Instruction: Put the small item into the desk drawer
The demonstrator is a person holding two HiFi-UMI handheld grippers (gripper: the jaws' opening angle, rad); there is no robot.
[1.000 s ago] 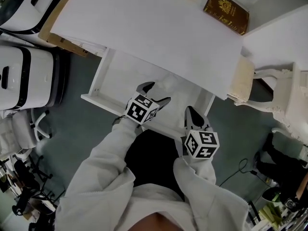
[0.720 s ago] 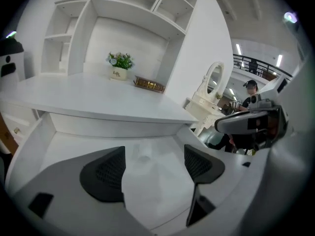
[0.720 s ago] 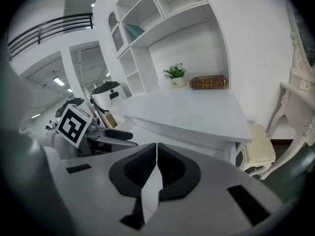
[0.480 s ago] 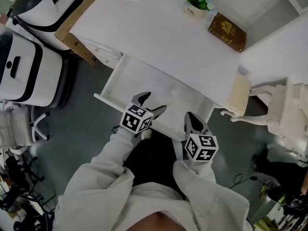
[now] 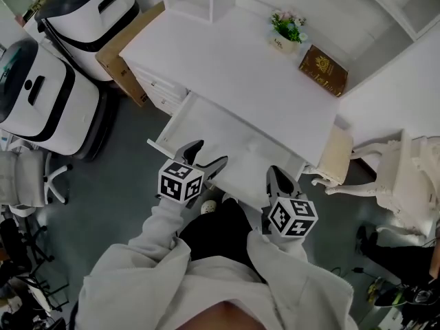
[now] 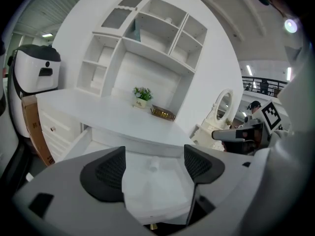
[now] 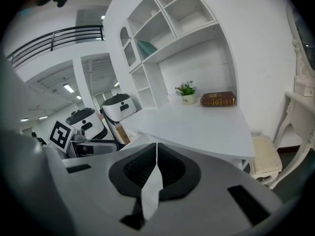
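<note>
Showing, at the far left of the head view, two bulky glossy white machines (image 5: 48,95) with black tops, and right of them one flat brown cardboard sheet (image 5: 117,53) beside the tabletop's end.

Taking in, across the upper middle, one smooth matte white tabletop (image 5: 227,67), rectangular, with one shallow white drawer (image 5: 206,126) standing open below its near edge.

Holding the left tongs (image 5: 208,153) at lower middle-left, above the front part of the drawer, the two dark ribbed pads spread wide and gripping nothing.

Framing, in the left gripper view, one small pale rounded item (image 6: 153,166) lying on the drawer floor: appearing in the gap between the pads but beyond them, touching neither.

Holding the right tongs (image 5: 277,172) near the drawer's right front corner, apart from the item, the ribbed pads pressed together with only a thin pale sliver between them and nothing clamped.

Showing, toward the upper right, one small leafy plant (image 5: 287,31) in a white pot and, just right of it, one brown book (image 5: 323,69) with gold embossing, lying flat at the tabletop's right end.

Ending, lower right of the tabletop, with one cream padded seat (image 5: 335,155) on curled white legs.
</note>
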